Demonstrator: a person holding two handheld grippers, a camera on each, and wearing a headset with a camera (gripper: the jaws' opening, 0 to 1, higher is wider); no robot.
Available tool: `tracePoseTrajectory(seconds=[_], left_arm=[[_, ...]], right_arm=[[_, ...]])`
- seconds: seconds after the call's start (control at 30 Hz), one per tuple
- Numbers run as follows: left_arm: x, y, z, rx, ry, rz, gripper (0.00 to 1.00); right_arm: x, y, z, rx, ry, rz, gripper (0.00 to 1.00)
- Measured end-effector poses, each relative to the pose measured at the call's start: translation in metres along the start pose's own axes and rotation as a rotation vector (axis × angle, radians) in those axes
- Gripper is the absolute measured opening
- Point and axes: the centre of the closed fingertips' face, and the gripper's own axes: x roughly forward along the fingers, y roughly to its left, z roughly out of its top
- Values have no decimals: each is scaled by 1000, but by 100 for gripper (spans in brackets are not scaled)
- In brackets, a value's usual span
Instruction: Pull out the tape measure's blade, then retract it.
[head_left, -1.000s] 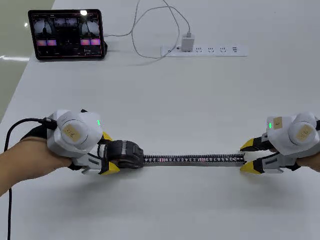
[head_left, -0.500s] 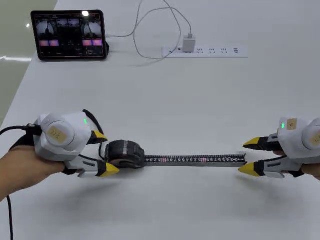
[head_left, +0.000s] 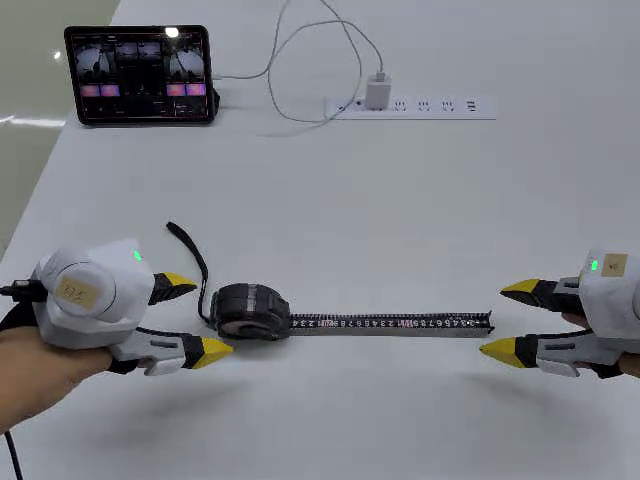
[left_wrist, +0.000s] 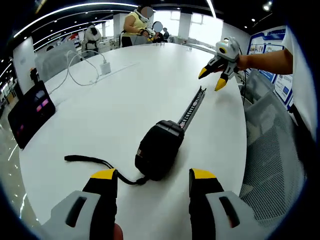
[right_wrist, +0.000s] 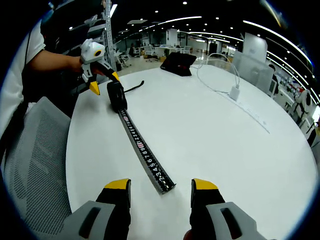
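On the white table (head_left: 420, 210) lies the tape measure (head_left: 248, 310), with its blade (head_left: 390, 323) drawn out flat to the right. The left gripper (head_left: 207, 316) is just beside the case, jaws apart, gripping nothing. The right gripper (head_left: 496, 320) waits just past the blade's end, jaws also apart.

The desk (head_left: 400, 230) is smooth and white, with a soft sheen. The tape measure (head_left: 248, 310) has a black matt case that looks like plastic, ribbed on top. Its blade (head_left: 390, 323) is a dark flat strip with fine printed marks and a slight gloss, and its strap (head_left: 190, 250) is a thin black matt band. The left gripper (head_left: 205, 316) and the right gripper (head_left: 493, 319) have smooth white plastic shells and yellow tips. At the far left the tablet (head_left: 138, 75) has a glossy screen. The power strip (head_left: 420, 105), far right, is white plastic.
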Motion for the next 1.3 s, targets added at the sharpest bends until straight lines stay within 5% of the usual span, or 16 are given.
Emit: tracePoseTrajectory(seconds=[0.7,1.3], left_arm=[[-29,-14,2,-57,-135,93,66],[-43,-28,-13,-147,-179,155,72]], right_arm=[[-19,19,13,15,-93,-108,60],[-25,38,10,45,-126,-127,66]])
